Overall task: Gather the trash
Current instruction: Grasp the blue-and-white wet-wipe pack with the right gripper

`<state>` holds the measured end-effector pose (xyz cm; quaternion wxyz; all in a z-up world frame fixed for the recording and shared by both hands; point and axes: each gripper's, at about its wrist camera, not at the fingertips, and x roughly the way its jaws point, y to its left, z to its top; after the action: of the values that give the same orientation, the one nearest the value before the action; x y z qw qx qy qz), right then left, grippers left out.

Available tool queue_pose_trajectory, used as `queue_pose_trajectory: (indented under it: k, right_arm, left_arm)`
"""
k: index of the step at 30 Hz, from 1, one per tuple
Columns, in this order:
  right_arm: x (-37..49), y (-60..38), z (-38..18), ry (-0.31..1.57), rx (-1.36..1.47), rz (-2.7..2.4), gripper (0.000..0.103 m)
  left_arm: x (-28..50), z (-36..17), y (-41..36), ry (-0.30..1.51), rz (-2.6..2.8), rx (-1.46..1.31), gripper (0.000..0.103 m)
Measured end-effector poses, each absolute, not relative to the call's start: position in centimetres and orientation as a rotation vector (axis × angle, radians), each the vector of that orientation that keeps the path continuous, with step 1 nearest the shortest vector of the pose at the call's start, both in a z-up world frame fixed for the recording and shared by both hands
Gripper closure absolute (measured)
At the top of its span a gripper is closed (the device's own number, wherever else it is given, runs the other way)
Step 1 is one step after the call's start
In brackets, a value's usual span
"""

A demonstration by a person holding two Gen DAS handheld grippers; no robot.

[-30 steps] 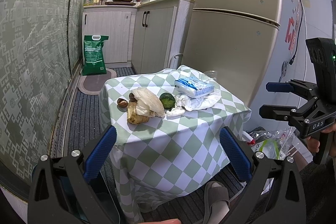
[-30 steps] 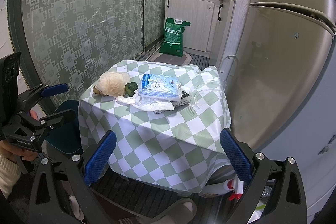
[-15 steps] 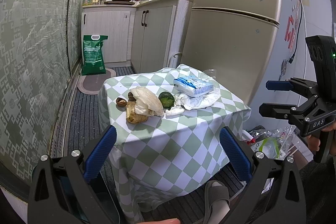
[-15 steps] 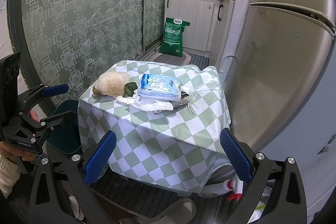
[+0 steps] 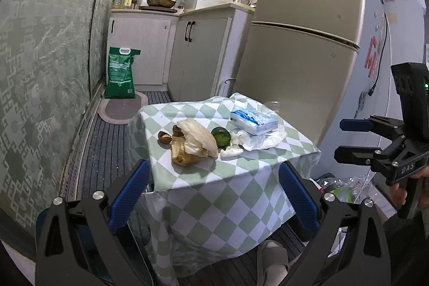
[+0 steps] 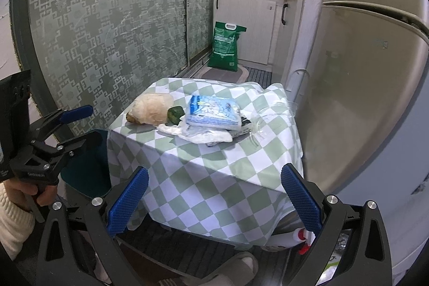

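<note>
A heap of trash is seen on a small table draped in a green-and-white checked cloth (image 5: 214, 186), at the centre of both views. In the left wrist view a pale crumpled bag (image 5: 197, 137) lies over brown peelings (image 5: 165, 137), with a dark green round item (image 5: 221, 137) just beside it, then crumpled white wrappers (image 5: 257, 140) and, resting on them, a blue-and-white tissue pack (image 5: 253, 119). A clear plastic container (image 6: 270, 115) (hard to make out) sits at the cloth's right side in the right wrist view.

The left gripper (image 5: 211, 195) is held short of the table's near edge, angled downward, its blue-padded jaws spread wide but closing slightly, with nothing pinched between them. The right gripper (image 6: 213, 199) is likewise held off the near corner, tilted more steeply down, its jaws wide apart and empty. Each tool is seen from the other's camera at the frame's edge, gripped by a hand (image 6: 26, 195) at its handle.

Room is tight: a beige refrigerator (image 5: 303, 44) stands just right of the table, a patterned glass partition (image 6: 107, 18) close on the left, with a narrow strip of dark ribbed floor (image 5: 107, 141) between. A green sack (image 5: 120, 77) leans by white cabinets (image 5: 198, 55) in the upper centre. A slippered foot (image 5: 272, 259) shows at the bottom edge.
</note>
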<state>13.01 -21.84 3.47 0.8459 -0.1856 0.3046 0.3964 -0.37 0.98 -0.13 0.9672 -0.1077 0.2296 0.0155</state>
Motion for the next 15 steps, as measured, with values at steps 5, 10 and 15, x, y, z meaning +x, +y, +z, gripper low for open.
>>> queue_pose_trajectory:
  k: [5,10,15]
  right_arm:
    - [12.7,-21.5,3.6,0.646,-0.401,0.840,0.004]
    - [12.5,-21.4,4.1,0.648,-0.374,0.859,0.008]
    - [12.1,-20.9,4.7,0.642,-0.364,0.889,0.015]
  left_arm:
    - [0.2,-0.4,1.3,0.495,0.007,-0.217,0.033]
    - [1.3,0.2,1.7,0.516,0.007,-0.216,0.046]
    - [3.1,0.6,3.0,0.565,0.035,-0.245,0.059]
